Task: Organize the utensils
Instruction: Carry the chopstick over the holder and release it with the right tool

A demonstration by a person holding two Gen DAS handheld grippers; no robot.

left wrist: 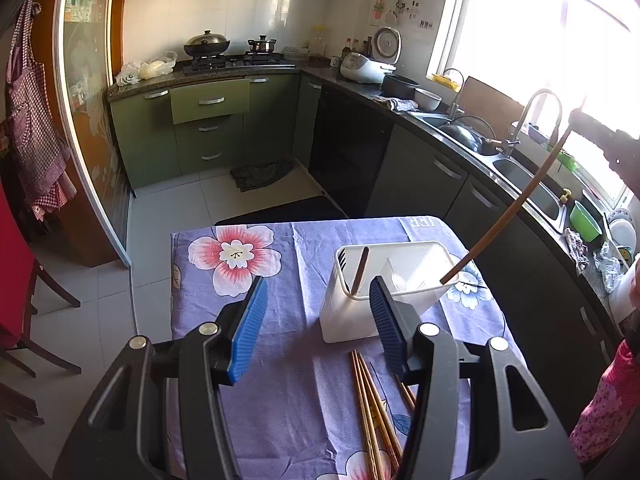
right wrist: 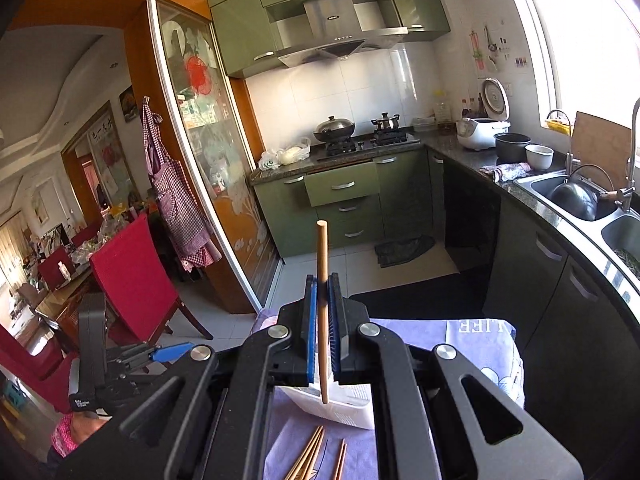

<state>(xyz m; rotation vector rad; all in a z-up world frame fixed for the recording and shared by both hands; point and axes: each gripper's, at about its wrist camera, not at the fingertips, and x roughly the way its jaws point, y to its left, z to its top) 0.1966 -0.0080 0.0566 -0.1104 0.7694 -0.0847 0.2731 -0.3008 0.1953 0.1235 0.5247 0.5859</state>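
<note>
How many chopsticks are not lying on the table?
2. One brown wooden chopstick stands in the white plastic utensil holder; one tan wooden chopstick is clamped in the right gripper above it. More inside may be hidden.

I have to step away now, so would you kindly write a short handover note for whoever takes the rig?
Right hand-held gripper: shut on one chopstick, held near upright, its lower tip over the white utensil holder.
Left hand-held gripper: open, holding nothing, hovering over the floral tablecloth just short of the holder.
Done: one chopstick in holder, standing in a compartment.
Left: lower and release the held chopstick into the holder, then pick up the loose chopsticks lying on the cloth in front of it.
</note>
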